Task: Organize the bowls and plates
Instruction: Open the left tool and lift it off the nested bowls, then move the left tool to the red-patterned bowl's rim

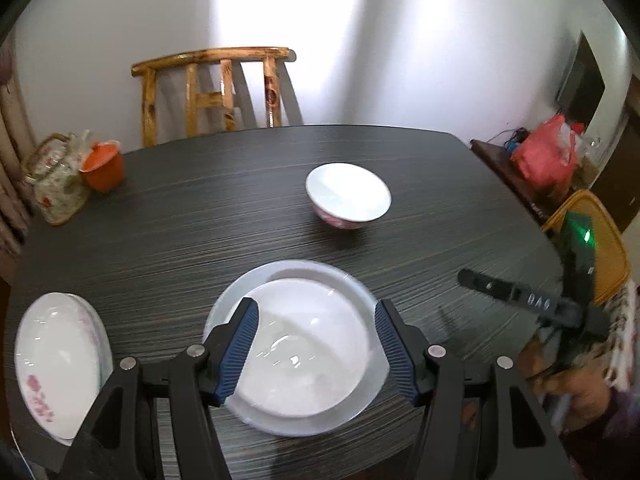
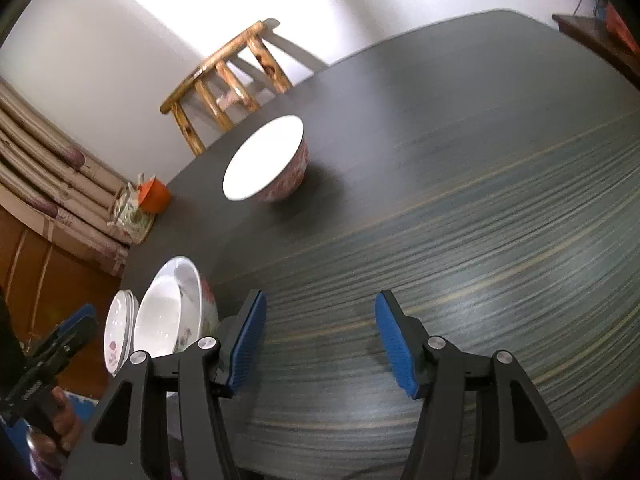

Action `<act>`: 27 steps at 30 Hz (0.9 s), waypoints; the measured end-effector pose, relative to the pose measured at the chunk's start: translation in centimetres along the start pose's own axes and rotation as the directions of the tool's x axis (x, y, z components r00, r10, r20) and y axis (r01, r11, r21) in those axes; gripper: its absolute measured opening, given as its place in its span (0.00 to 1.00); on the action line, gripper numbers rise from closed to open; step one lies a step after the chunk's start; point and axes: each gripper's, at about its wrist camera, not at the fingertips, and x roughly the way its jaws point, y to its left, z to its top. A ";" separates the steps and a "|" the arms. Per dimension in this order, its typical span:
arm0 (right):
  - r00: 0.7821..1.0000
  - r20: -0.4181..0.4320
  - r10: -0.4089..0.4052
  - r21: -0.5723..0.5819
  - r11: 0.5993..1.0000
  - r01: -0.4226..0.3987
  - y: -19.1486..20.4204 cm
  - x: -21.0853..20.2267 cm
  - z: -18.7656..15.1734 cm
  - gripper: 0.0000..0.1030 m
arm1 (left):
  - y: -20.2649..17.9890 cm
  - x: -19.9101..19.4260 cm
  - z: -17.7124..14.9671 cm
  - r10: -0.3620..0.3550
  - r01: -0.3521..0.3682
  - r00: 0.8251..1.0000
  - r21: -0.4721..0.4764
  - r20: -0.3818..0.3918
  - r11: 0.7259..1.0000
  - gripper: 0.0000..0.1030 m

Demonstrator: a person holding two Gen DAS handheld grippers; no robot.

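Note:
My left gripper [image 1: 316,320] is open and empty, its jaws hanging over a large white bowl [image 1: 300,344] that sits near the front of the dark table [image 1: 200,220]. A stack of white plates with pink flowers [image 1: 60,360] lies at the front left. A smaller white bowl with a pink pattern [image 1: 348,196] stands alone in the middle of the table. My right gripper [image 2: 320,336] is open and empty above bare table [image 2: 480,200]. In the right wrist view the small bowl [image 2: 268,160] is ahead, the large bowl [image 2: 172,312] and the plates [image 2: 118,328] to the left.
A wooden chair [image 1: 216,88] stands behind the table. A teapot [image 1: 56,176] and an orange cup [image 1: 102,166] sit at the far left corner. A side table with a red bag [image 1: 544,156] is at the right. The right gripper shows in the left wrist view [image 1: 520,300].

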 end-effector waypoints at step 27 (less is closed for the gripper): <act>0.984 0.174 0.037 -0.042 0.999 -0.030 -2.6 2.6 7.3 0.79 | 2.9 14.5 11.5 -0.140 0.085 0.964 -0.239 -0.226 0.967 0.60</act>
